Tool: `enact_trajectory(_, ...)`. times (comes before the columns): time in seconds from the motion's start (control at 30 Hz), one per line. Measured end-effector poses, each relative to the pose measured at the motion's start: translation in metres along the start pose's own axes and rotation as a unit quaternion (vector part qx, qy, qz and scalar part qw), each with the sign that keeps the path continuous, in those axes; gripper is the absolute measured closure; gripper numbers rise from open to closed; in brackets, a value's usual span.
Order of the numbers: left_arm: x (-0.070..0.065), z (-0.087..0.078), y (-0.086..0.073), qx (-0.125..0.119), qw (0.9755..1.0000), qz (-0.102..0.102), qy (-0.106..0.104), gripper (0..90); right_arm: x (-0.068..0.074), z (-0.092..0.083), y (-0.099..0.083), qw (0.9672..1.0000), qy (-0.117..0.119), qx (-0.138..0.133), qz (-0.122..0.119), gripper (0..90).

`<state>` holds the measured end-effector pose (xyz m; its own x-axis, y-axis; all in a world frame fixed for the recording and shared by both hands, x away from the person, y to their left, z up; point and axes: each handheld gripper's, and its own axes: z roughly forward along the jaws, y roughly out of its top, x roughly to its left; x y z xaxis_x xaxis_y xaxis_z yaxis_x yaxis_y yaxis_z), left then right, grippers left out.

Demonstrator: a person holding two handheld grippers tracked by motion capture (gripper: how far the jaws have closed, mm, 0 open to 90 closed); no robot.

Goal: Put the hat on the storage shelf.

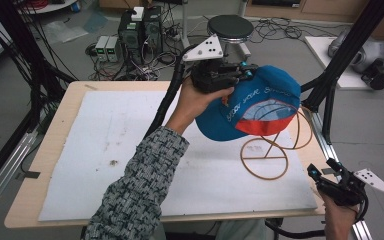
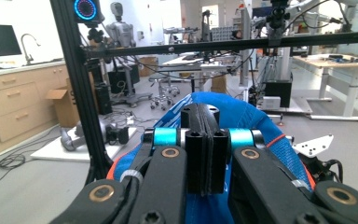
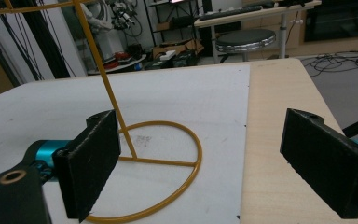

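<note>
In the high view, a blue fabric baseball cap with an orange-red underside of the brim [image 1: 252, 102] is held up above the right rear part of the pale wooden tabletop [image 1: 60, 112], over a yellow wire stand with a round ring base [image 1: 265, 159]. The cap is gripped at its rear edge by the left gripper [image 1: 235, 74], which is carried by a hand [image 1: 196, 100] coming out of a black-and-white patterned sleeve [image 1: 135, 195]. A white rectangular mat [image 1: 105, 150] is laid over most of the tabletop, and its left and middle parts are left open. The stand's ring is seen near the mat's right edge. The right gripper [image 1: 316, 172] is held just off the tabletop's right front corner, well apart from the cap. In the left gripper view, the black jaws are seen clenched together on a fold of the blue cap [image 2: 242, 116], whose crown is spread behind and below them. In the right gripper view, the right gripper [image 3: 200, 158] is shown with its jaws released and wide apart, nothing between them; the stand's ring base [image 3: 168, 186] and slanted upright lie on the mat [image 3: 177, 93] ahead of the left jaw, close to the mat's edge, beyond which a bare strip of tabletop [image 3: 279, 107] is visible.
</note>
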<state>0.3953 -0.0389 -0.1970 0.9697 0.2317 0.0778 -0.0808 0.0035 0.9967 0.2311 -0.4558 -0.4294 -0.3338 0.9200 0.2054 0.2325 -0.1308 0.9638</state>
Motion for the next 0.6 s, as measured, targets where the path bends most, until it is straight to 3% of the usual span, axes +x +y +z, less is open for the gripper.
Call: enact_trajectory(0.6,-0.001,0.04,-0.013,0.018,0.9996,-0.008,-0.021,88.8,0.002,0.001,-0.001,1.0,0.008,0.004,-0.003,11.2)
